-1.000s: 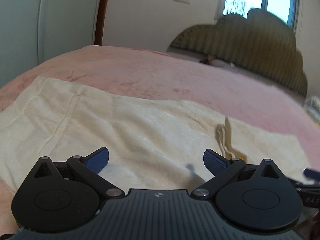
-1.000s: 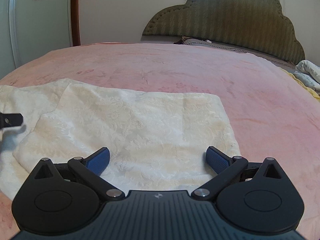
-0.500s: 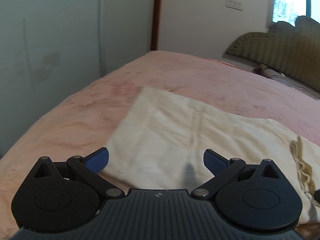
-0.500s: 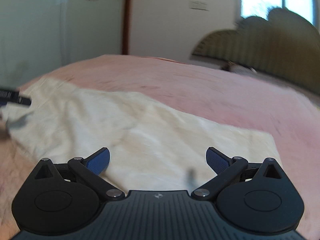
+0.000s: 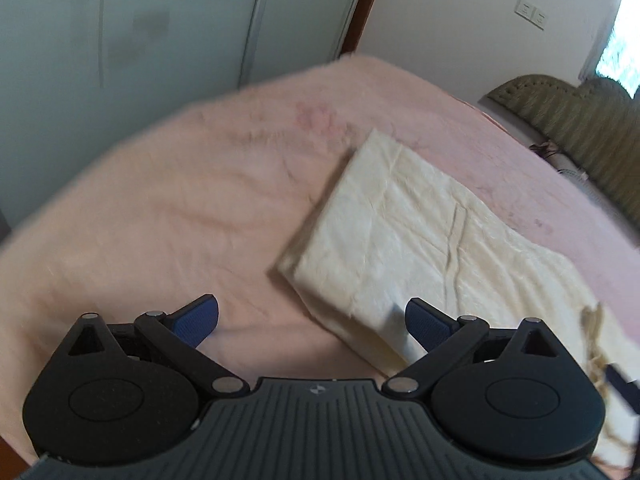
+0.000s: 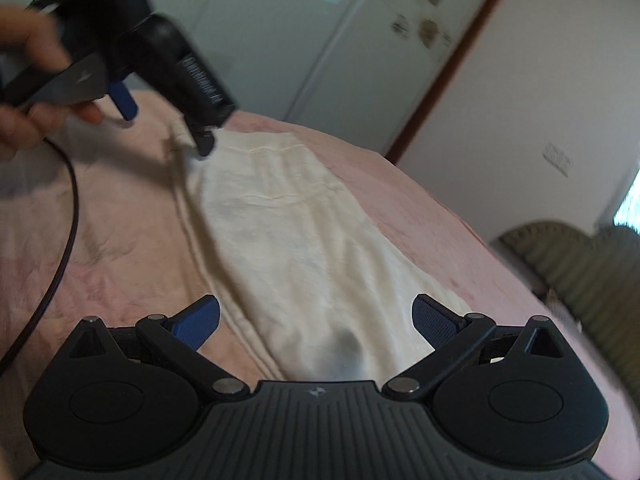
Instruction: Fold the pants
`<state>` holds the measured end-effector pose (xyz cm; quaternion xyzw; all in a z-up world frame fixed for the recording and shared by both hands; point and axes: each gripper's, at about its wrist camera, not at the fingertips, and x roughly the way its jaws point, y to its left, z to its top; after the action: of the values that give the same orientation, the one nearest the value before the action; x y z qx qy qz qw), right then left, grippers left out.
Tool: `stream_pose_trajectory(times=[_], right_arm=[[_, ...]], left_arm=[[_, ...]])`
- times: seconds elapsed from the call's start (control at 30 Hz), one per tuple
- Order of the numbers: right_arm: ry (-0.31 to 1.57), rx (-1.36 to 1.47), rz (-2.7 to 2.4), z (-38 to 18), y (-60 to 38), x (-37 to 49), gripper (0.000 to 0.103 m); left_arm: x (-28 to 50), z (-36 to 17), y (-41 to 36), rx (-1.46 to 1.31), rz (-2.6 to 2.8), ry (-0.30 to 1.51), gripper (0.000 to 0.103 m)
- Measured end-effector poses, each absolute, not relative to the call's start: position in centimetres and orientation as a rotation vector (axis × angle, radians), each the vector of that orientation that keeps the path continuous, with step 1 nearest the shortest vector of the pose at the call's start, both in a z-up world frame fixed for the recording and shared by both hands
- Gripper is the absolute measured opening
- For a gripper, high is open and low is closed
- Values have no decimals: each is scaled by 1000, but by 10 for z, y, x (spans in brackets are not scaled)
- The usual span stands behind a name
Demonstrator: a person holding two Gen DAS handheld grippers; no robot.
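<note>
On the pink blanketed bed [image 5: 168, 208], cream folded fabric pants [image 5: 404, 236] lie flat. Left gripper [image 5: 312, 320] spread, near the pants' corner; right gripper [image 6: 316, 320] spread, empty, over the near end.

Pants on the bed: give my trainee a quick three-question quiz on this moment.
1. True or false: the left gripper is clamped on the pants.
2. What colour is the blanket under the pants?
3. In the right wrist view, the right gripper has its fingers: A) open, B) shut on cloth, C) out of view.

Key: 1 false, both fingers are spread and hold nothing; 2 pink; 3 A.
</note>
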<state>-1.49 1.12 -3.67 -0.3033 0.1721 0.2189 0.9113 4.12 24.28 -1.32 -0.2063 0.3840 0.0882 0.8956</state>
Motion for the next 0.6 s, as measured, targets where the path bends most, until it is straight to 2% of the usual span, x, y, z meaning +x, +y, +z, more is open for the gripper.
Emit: stream_pose_trajectory(times=[0.37,0.47,0.6], right_arm=[[260,-772,473,-48,73,5,102],[234,-798,497,-50,91,8,88],[210,-832,523,-54,111,17,63]], left_arm=[[45,-17,261,-672,86,759,101],[54,-20,264,-765,23,744,102],[59,-27,268,-842,-18,728,102]])
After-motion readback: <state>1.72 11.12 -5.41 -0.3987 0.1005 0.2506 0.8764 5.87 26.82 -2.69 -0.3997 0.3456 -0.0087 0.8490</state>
